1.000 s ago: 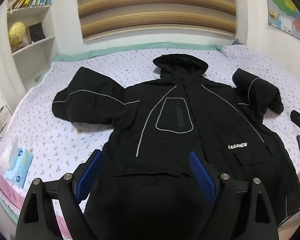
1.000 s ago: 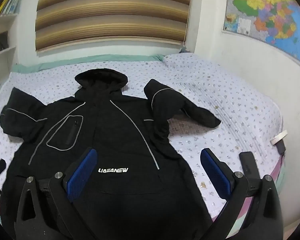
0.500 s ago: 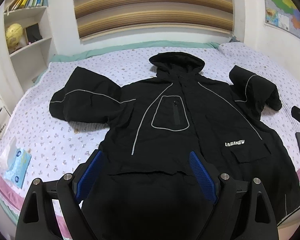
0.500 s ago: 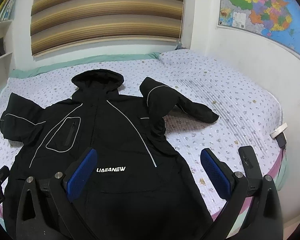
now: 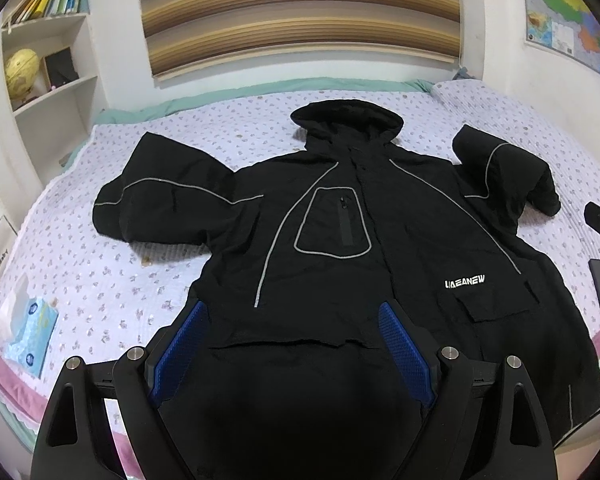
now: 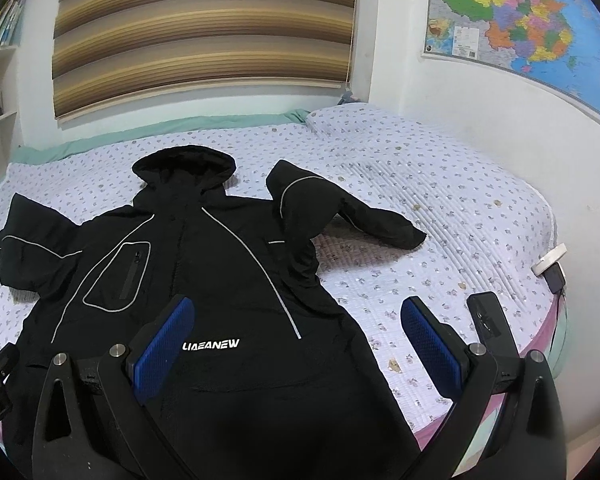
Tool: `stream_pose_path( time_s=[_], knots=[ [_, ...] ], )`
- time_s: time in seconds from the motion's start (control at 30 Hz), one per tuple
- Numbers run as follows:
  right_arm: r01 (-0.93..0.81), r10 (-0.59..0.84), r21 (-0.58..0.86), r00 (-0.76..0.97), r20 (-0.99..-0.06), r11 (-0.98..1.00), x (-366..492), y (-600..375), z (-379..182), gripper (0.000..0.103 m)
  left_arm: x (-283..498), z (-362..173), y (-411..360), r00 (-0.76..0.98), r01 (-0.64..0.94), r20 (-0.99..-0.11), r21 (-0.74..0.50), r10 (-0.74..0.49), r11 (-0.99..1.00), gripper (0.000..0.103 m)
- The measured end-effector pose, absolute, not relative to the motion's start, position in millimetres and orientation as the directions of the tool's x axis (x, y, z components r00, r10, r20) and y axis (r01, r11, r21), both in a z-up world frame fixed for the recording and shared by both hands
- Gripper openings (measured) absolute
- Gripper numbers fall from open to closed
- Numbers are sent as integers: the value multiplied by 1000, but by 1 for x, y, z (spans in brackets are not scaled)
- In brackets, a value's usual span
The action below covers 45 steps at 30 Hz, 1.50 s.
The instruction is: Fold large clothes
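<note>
The black hooded jacket (image 5: 340, 240) lies front-up and spread flat on my bed (image 5: 100, 264), hood toward the striped blind (image 5: 300, 12), hem toward me. Grey piping curves down its chest around a zipped pocket (image 5: 334, 226), and white lettering (image 6: 210, 346) sits on the lower front. One sleeve (image 5: 160, 200) is bent across the quilt on the left; the other sleeve (image 6: 340, 212) is doubled over near the pillow side.

My left gripper (image 5: 296, 320) hovers over the jacket's lower front, jaws spread wide, blue pads (image 5: 180, 344) holding nothing. My right gripper (image 6: 300, 316) is likewise wide and empty, one pad above the lettering, the other above bare quilt beside the hem.

A blue tissue pack (image 5: 30, 328) rests at the bed's left edge. A bookshelf (image 5: 44, 40) with a globe (image 5: 22, 68) stands at left, a wall map (image 6: 520, 20) hangs at right, and a dark phone (image 6: 488, 320) lies near the right edge.
</note>
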State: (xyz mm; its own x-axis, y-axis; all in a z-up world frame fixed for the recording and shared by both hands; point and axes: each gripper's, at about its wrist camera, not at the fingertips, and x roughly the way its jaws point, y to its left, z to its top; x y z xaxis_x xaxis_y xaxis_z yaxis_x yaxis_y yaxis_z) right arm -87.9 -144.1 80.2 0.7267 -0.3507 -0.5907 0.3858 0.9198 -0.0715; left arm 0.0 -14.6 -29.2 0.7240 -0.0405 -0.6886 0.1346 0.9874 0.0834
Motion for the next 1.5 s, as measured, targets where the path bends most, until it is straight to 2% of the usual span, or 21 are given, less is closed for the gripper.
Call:
stream_pose_path(
  time_s=[0.4, 1.07, 1.5],
  knots=[
    [400, -374, -89, 722, -582, 912, -89, -147, 80, 103, 0, -32, -18, 720, 145, -693, 87, -45, 986, 89],
    [377, -332, -56, 724, -605, 924, -90, -156, 75, 103, 1, -36, -38, 712, 176, -700, 107, -52, 978, 89],
    [408, -372, -80, 711, -597, 909, -89, -170, 71, 103, 6, -42, -64, 698, 210, -714, 132, -54, 969, 89]
  ],
)
